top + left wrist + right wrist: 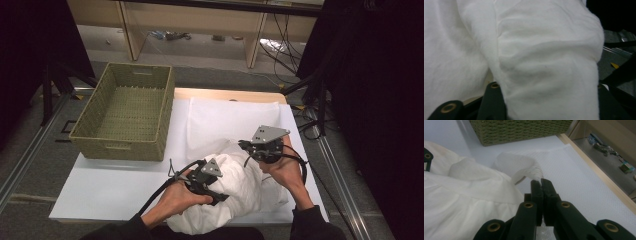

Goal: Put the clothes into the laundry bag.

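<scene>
— What carries everything?
— A white counter with a pale wooden far edge.
— And directly on it?
— An empty green woven basket at the far left, a flat white sheet beside it, and a bunched white cloth at the near edge, probably overlapping the sheet.

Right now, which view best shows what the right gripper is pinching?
The right gripper view: its jaws are shut on a twisted edge of thin cloth. The high view has that gripper from above, pinch hidden. The left gripper view faces the white bundle.
</scene>
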